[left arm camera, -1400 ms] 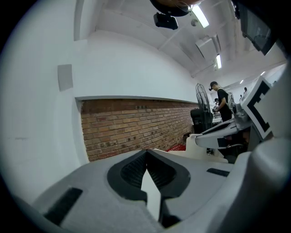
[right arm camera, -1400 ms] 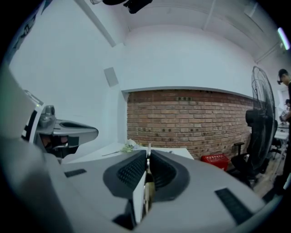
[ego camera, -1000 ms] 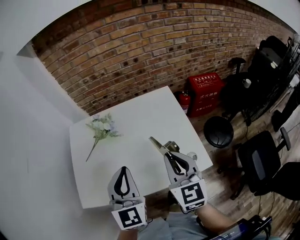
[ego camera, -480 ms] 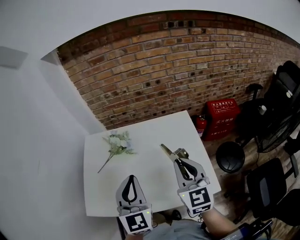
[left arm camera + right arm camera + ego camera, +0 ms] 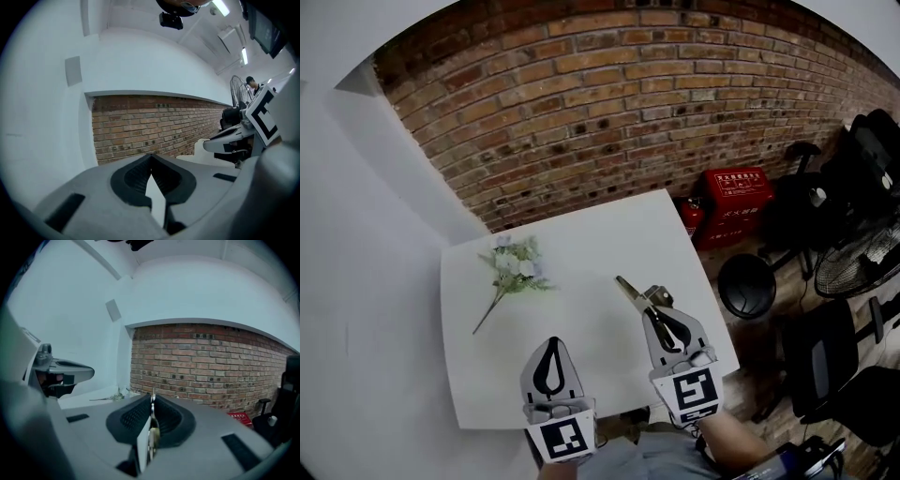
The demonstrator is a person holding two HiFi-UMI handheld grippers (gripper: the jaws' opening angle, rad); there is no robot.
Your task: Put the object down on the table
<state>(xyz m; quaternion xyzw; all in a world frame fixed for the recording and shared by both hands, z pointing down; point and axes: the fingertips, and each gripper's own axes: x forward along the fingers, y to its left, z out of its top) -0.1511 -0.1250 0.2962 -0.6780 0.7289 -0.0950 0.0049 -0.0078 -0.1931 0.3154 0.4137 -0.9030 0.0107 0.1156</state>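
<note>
Nudged forward, right tongs (image 5: 655,315) pinching slim metal shears (image 5: 629,289), perhaps, left tongs (image 5: 550,348) closed

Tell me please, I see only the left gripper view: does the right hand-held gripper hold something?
Observer: Yes. The right hand-held gripper is shut on a thin metal tool.
Operator: Is the tool already on the table?
Observer: In the head view it hangs over the white table, near the right edge; contact I cannot tell.
Operator: Is anything else on the table?
Observer: A flower sprig lies at the far left, apart from the tool.
</note>
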